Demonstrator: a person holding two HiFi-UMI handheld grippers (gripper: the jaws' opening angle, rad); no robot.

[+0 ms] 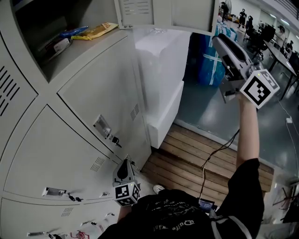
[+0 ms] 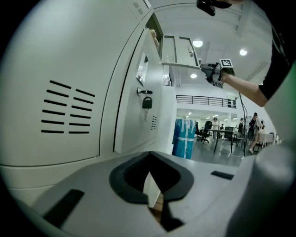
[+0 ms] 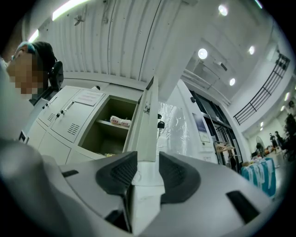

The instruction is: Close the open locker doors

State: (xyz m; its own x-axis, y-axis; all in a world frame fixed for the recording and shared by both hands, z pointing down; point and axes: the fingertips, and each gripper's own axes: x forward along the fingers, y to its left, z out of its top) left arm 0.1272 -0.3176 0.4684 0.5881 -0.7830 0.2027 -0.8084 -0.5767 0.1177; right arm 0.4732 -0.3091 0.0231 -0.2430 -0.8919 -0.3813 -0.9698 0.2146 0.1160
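One stiff, likely light locker door point(image 3: 147, 120): push its edge inside the spread right gripper point(image 3: 148, 169); left gripper point(image 2: 149, 162) closed

No wording is legible. A printed sheet point(image 1: 135, 8) on the open locker door point(image 1: 187, 16) and white lettering point(image 1: 174, 215) on the person's black shirt point(image 1: 140, 225) are too blurred to read.

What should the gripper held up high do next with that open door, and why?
Probably nudge the right gripper sideways toward the lockers, so the top door starts to swing shut. The door stands out edge-on from its open compartment, and its edge lines up between the gripper's open jaws, so a push looks easier than a grab.
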